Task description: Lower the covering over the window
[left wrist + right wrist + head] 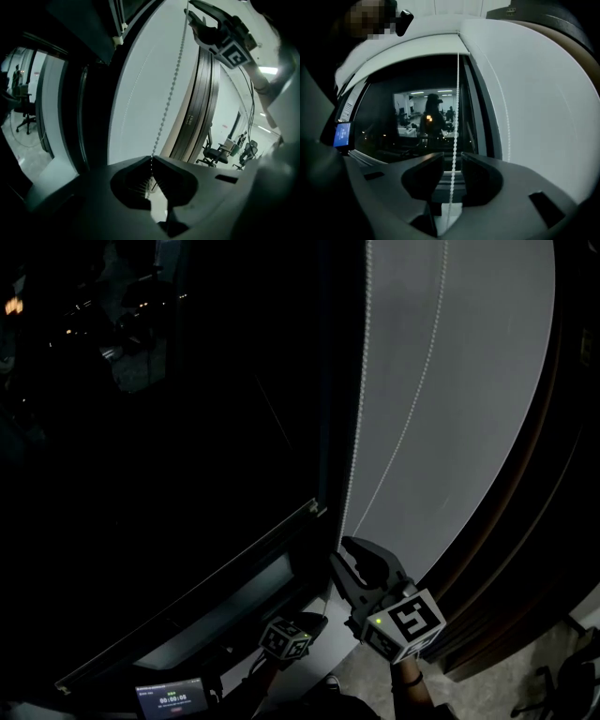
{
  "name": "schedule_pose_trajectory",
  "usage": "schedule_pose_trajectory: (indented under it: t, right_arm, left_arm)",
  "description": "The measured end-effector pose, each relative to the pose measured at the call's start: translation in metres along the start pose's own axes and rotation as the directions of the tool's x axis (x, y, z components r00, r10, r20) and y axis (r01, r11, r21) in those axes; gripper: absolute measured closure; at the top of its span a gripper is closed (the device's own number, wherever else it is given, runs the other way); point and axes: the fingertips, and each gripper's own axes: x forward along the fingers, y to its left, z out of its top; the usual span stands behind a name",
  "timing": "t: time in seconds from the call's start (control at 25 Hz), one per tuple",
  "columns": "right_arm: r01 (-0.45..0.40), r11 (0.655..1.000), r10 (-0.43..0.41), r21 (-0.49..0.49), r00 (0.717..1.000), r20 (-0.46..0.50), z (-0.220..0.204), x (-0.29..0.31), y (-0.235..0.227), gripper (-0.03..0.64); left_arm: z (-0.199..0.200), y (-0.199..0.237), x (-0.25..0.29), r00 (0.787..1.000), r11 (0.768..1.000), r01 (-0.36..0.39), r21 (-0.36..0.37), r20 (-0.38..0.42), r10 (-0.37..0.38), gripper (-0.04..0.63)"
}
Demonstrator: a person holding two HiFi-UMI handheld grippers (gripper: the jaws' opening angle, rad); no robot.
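We count two grippers, one blind (pixel 478 371), one dark window (pixel 187 446) and one bead chain (pixel 360 381) with two strands. The chain hangs in front of the blind, along its left edge. The left gripper (pixel 151 163), lowest by that edge, has its jaws closed on a strand. The right gripper (pixel 452 169), above it, has its jaws apart. The strand passes between them and is not pressed.
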Motion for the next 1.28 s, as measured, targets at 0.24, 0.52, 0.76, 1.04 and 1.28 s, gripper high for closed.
schedule_pose_trajectory:
  t: [0.24,0.52,0.76,1.04,1.28]
  right_arm:
    - [0.036,0.998,-0.035,-0.056,0.999,0.03,0.026,0.016,-0.01,0.592]
    - [0.022,0.996,-0.032,0.086,0.992,0.119,0.027,0.012,-0.014,0.604]
    - [0.054,0.994,-0.068,0.098,0.988,0.14,0.022,0.003,-0.023,0.604]
    - [0.144,0.973,-0.113,0.179,0.979,-0.172,-0.122,-0.008,-0.024,0.605]
    - [0.217,0.952,-0.119,0.217,0.913,-0.391,-0.24,-0.032,-0.011,0.606]
  left_arm:
    - [-0.003,0.006,-0.007,0.999,1.0,-0.027,-0.016,0.024,0.027,0.584]
    - [-0.007,0.007,-0.013,0.999,0.999,-0.031,0.01,0.028,0.031,0.583]
    - [0.053,0.004,-0.046,0.967,0.998,-0.062,0.004,0.247,0.059,0.574]
    - [0.185,-0.022,-0.123,0.811,0.991,-0.083,0.105,0.585,0.006,0.573]
    - [0.251,-0.056,-0.152,0.741,0.971,-0.073,0.229,0.663,-0.101,0.541]
